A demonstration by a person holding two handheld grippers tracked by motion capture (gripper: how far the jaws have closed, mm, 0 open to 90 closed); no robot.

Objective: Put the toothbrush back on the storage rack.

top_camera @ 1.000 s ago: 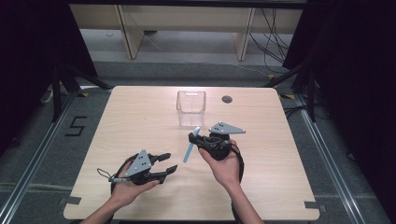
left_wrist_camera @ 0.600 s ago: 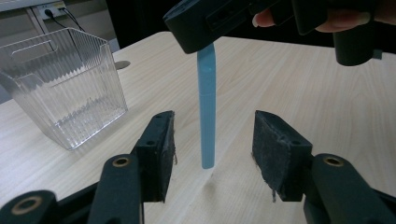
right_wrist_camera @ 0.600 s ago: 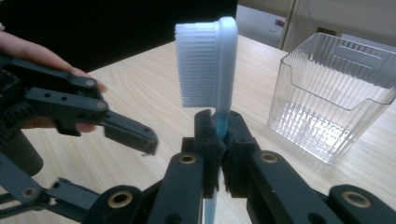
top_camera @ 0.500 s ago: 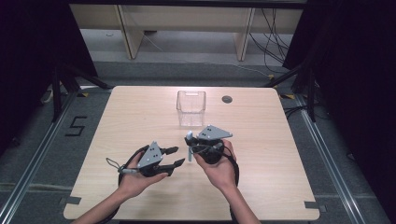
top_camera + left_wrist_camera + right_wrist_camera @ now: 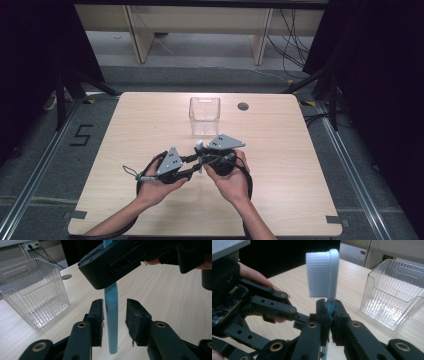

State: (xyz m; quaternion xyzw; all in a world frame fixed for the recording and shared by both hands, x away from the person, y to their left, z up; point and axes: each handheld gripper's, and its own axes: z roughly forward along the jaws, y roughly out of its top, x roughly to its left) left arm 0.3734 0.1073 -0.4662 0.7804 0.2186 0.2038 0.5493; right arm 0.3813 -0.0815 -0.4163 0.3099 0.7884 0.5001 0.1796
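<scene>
Surface [image 5: 300, 165]: pale wood, grommet hole [image 5: 243, 106] at 1 o'clock. Floor: "5" mark [image 5: 81, 135] at 9 o'clock; cables [image 5: 292, 45] at 1 o'clock.

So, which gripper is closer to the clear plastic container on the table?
The right gripper. It is just in front of the clear container, shut on the blue toothbrush. The left gripper sits farther toward the person and to the left, its jaws open around the toothbrush handle.
</scene>
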